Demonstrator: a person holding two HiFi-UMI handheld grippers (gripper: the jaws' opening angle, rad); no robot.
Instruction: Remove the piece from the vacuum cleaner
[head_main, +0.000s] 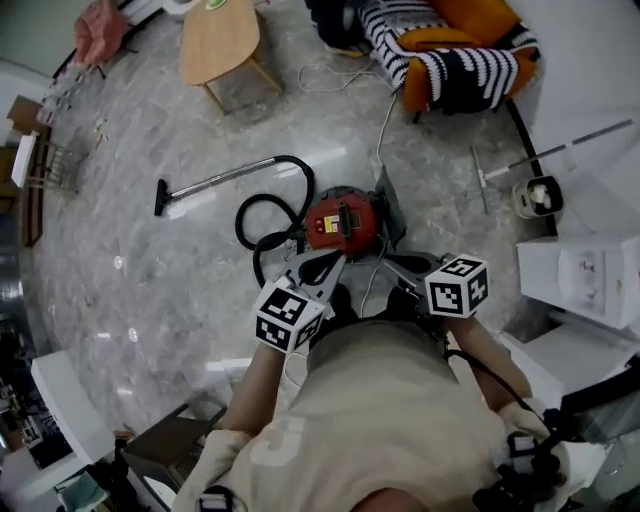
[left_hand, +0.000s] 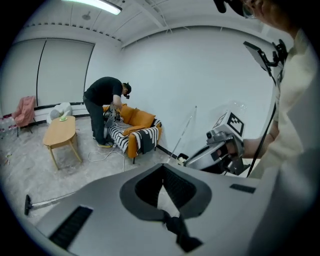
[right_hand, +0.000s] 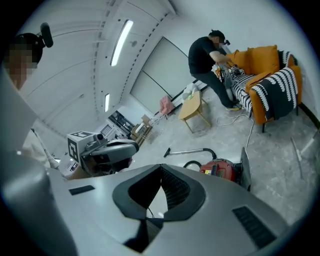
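Trouble starts with the vacuum (head_main: 342, 222): it sits mid-scene on smooth floor (head_main: 140, 270), just ahead of me, and I judge it will roll or tip if one gripper pulls while the other fails to brace the body. Its black hose (head_main: 241, 222) loops at the left and a white cord (head_main: 381, 135) trails far toward the sofa (head_main: 450, 50); either could snag. Left gripper (left_hand: 162, 167) and right gripper (right_hand: 161, 166) are both fully closed on nothing, hovering near, so they must open before any grab. The vacuum is a red canister with a black top. A grey panel (head_main: 393, 208) stands at its right, possibly the piece; I cannot tell.
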